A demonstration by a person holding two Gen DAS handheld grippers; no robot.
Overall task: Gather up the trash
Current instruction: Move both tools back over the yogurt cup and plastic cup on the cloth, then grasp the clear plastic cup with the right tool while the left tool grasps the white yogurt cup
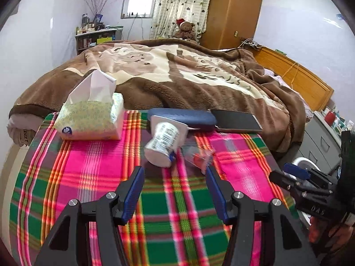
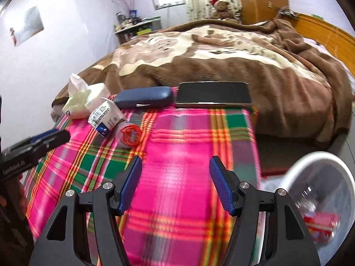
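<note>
A white yogurt cup (image 1: 163,144) lies on its side on the plaid cloth (image 1: 111,177), with a clear plastic cup with a red label (image 1: 199,158) beside it on the right. My left gripper (image 1: 175,190) is open and empty, just short of both. In the right wrist view the yogurt cup (image 2: 105,117) and the clear cup (image 2: 129,136) lie at the left. My right gripper (image 2: 175,181) is open and empty over the cloth. A white trash bin (image 2: 295,173) at the lower right holds a red wrapper (image 2: 321,223).
A tissue pack (image 1: 91,119), a blue glasses case (image 1: 184,116) and a phone (image 1: 237,122) lie along the far edge of the cloth. Behind them is a bed with a brown blanket (image 1: 177,75). A grey cabinet (image 1: 321,141) stands at the right.
</note>
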